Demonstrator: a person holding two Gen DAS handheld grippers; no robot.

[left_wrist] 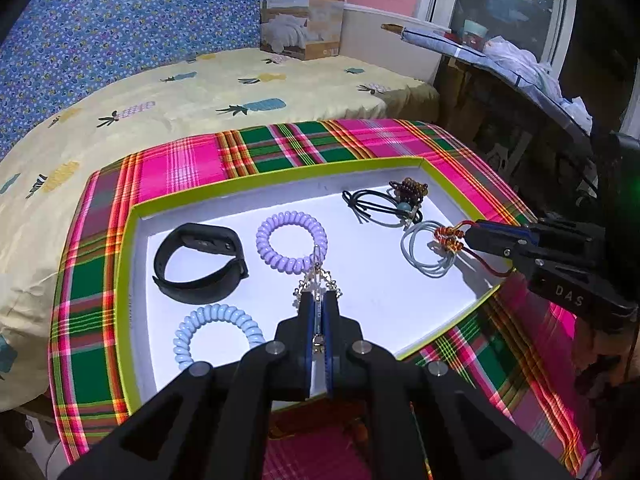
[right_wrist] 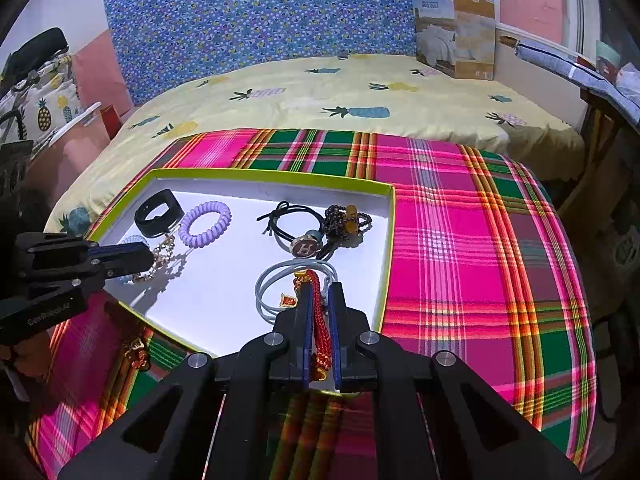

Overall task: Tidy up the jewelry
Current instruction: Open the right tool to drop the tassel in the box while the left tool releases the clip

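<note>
Black fingers (left_wrist: 304, 312) angled down, clamped

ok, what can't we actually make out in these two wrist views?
- Gold rhinestone chain: the closed left gripper covers most of it in the left wrist view.
- Red braided cord bracelet: its lower end is hidden between the shut right gripper fingers in the right wrist view.
- Pale blue spiral hair tie: partly behind the left gripper in both views.
- Print on the cardboard bedding box: too small.
</note>
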